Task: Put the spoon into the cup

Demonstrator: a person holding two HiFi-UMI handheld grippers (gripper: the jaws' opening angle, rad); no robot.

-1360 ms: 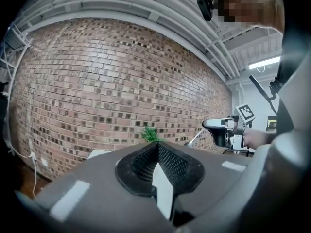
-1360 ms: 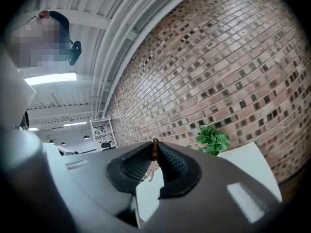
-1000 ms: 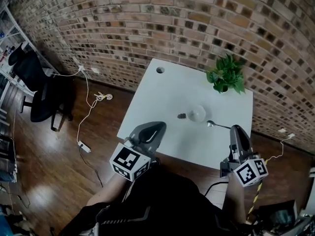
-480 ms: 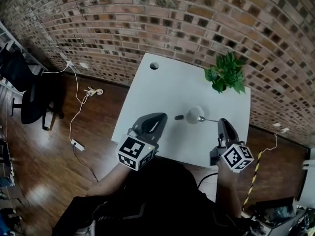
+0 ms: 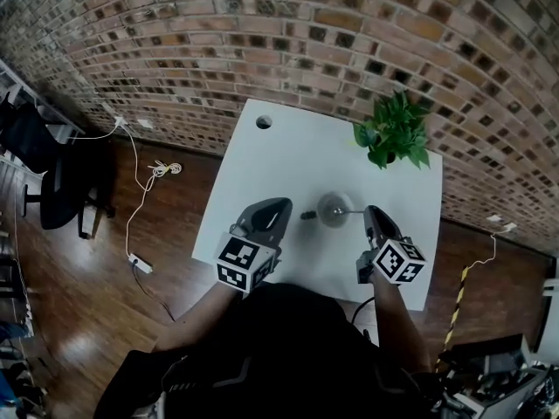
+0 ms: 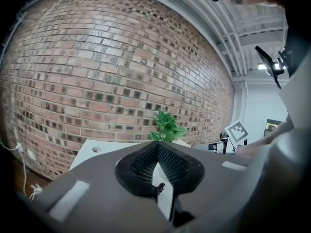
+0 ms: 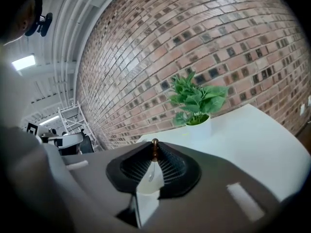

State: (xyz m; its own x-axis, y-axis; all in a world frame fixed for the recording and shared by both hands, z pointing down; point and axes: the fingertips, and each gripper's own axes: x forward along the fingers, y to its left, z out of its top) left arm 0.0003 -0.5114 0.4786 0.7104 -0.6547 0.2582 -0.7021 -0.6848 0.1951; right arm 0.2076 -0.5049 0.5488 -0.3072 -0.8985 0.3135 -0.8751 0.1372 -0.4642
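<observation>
Right gripper [image 5: 369,212] is clamped on the spoon [image 5: 354,209], whose bowl end is at the right rim of the cup [image 5: 334,208]. Recommended: centre the bowl over the cup mouth, lower, then release. Left gripper [image 6: 158,148]: closed, empty, left of the cup. Count: one spoon, one cup, two grippers

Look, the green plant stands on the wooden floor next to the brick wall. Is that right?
Wrong spot. The plant stands on the white table, at its far right corner, next to the brick wall. The head view shows it.
</observation>
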